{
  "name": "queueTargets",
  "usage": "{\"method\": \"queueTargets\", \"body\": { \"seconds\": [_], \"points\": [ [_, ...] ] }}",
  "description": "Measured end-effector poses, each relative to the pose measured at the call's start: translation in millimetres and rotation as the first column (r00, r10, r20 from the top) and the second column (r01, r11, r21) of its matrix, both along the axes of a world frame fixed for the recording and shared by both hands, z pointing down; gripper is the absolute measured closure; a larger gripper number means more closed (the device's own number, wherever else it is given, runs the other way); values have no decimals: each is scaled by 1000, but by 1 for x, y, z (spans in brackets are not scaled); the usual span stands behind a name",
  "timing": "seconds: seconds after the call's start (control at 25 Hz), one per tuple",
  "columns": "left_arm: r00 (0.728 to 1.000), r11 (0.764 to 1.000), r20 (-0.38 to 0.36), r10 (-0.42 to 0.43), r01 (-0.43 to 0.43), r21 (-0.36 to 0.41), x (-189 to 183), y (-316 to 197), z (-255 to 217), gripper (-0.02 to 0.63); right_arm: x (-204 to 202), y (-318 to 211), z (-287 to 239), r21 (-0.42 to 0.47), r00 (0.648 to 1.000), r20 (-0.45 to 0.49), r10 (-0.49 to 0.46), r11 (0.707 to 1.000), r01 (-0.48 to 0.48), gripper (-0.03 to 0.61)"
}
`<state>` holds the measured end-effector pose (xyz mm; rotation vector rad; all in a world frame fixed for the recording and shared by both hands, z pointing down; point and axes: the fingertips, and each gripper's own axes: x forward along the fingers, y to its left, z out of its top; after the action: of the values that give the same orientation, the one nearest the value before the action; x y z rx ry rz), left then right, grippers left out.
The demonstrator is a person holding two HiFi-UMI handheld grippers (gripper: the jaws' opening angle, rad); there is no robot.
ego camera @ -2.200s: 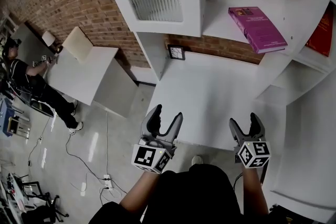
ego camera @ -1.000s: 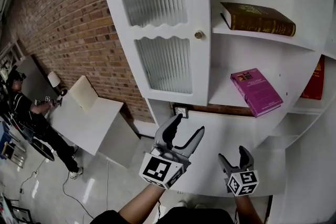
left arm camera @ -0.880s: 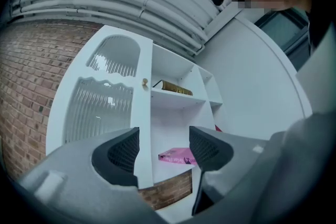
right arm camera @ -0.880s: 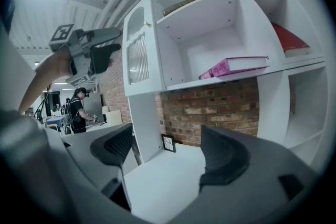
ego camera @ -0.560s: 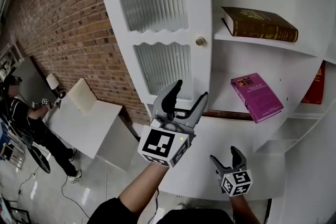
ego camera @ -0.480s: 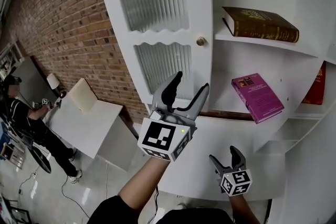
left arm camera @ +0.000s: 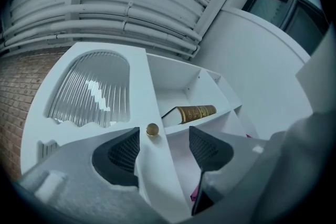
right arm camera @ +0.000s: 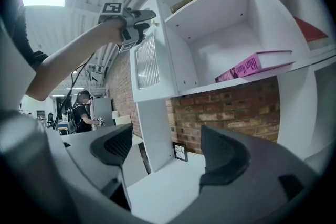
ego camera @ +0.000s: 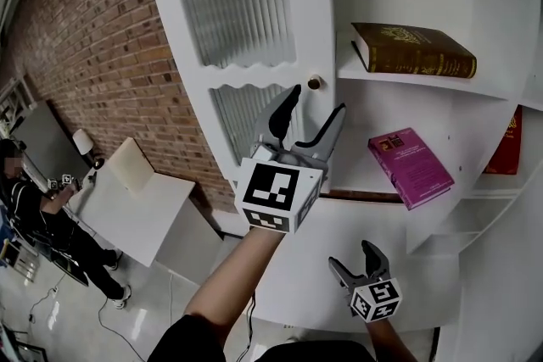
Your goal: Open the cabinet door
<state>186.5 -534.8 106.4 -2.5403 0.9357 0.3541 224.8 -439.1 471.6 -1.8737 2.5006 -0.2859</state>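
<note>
A white cabinet door with two ribbed glass panes hangs at the left of the white shelf unit. Its small brass knob sits at the door's right edge. My left gripper is raised and open, its tips just below the knob and not touching it; in the left gripper view the knob lies between the jaws near the left one. My right gripper hangs low and open over the white lower shelf, holding nothing.
A brown book lies on the upper shelf, a purple book on the one below, a red book at the far right. Brick wall stands behind. A person sits by a white desk at lower left.
My left gripper has risen from waist height to just under the brass knob, staying open. My right gripper has dropped lower in the view. The view has tilted up to the door.
</note>
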Motion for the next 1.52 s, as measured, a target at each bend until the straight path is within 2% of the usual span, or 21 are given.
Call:
{"method": "queueTargets", "body": {
  "seconds": [0.12, 0.24, 0.4, 0.64, 0.8, 0.92, 1.12, 1.32, 1.52],
  "points": [
    [999, 1000, -36, 20, -20, -10, 3, -5, -7, 315, 11, 1, -2, 5, 999, 26, 29, 1000, -29, 175],
    [1000, 1000, -13, -7, 7, 16, 7, -10, -10, 320, 20, 2, -3, 4, 998, 43, 39, 999, -39, 176],
    [997, 995, 17, -71, 69, 68, 8, -16, -14, 449, 28, 3, -4, 4, 998, 29, 52, 999, -52, 176],
    [994, 993, 2, -106, 106, 60, 7, -28, -16, 520, 30, 9, 1, -9, 998, 38, 43, 999, -42, 176],
    [995, 996, -58, -85, 86, 20, 4, -28, -14, 520, 29, 17, -8, 36, 995, 99, 21, 999, -25, 176],
    [992, 997, -98, -82, 82, 0, 1, -27, -14, 522, 30, 22, -15, 53, 996, 92, 11, 998, -16, 176],
    [992, 994, -76, -100, 103, 37, -3, -18, -15, 526, 42, 29, -10, 47, 995, 99, 13, 999, -18, 176],
    [994, 996, -60, -89, 90, 17, -7, -9, -14, 528, 55, 38, -6, 45, 996, 90, 6, 999, -10, 176],
    [995, 998, -73, -67, 67, -5, -14, -1, -14, 528, 57, 42, -20, 83, 979, 203, -30, 997, 13, 176]
  ]
}}
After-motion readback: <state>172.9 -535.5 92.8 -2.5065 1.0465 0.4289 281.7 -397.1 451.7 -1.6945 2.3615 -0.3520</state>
